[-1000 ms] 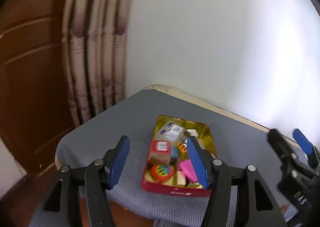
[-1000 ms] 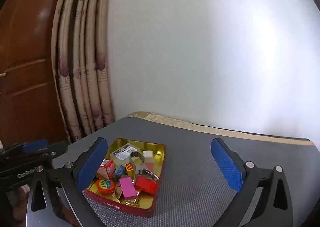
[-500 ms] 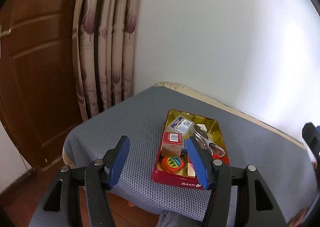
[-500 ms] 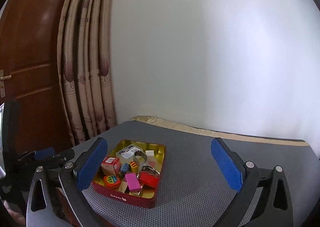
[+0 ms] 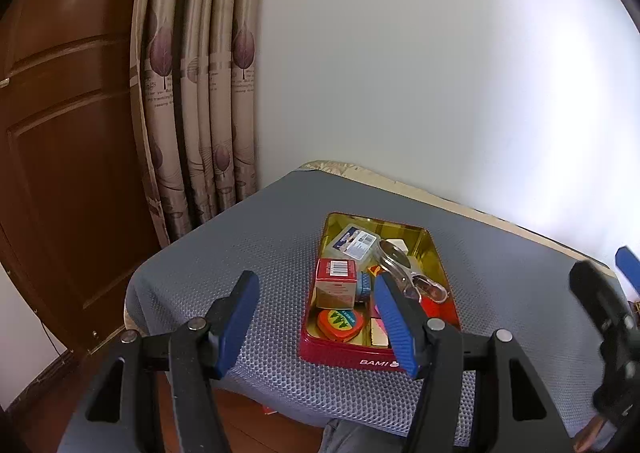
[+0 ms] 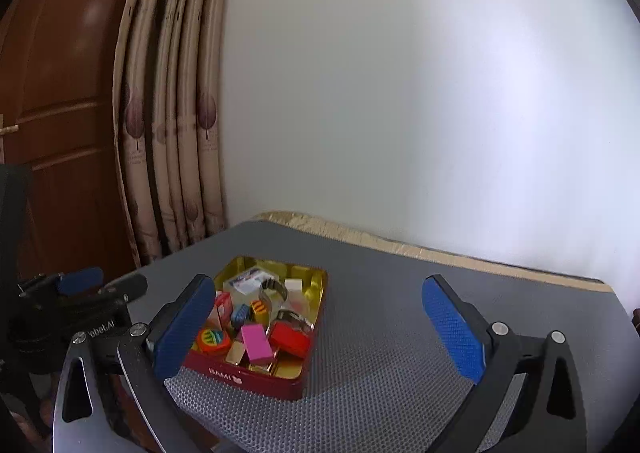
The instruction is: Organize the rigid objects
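Note:
A red tin (image 5: 348, 360) with a gold inside sits on the grey mesh mat (image 5: 248, 253). It holds several small things: a red-and-white box (image 5: 335, 281), an orange tape measure (image 5: 340, 323), a metal clasp (image 5: 404, 273) and a clear card case (image 5: 352, 245). My left gripper (image 5: 315, 283) hovers open before the tin's near left corner, holding nothing. In the right wrist view the tin (image 6: 256, 375) lies low left, with a pink block (image 6: 256, 341) and a red block (image 6: 290, 339) inside. My right gripper (image 6: 317, 287) is open and empty above the mat.
The mat (image 6: 400, 333) covers a small table against a white wall. A patterned curtain (image 5: 200, 93) and a brown wooden door (image 5: 60, 153) stand to the left. The table's left and near edges drop to a wooden floor. The right gripper (image 5: 600, 301) shows at the left view's right edge.
The left view has steadied from a blurred swing. The right gripper has drifted slightly towards the tin. Both jaws keep their width, and nothing in the tin has moved.

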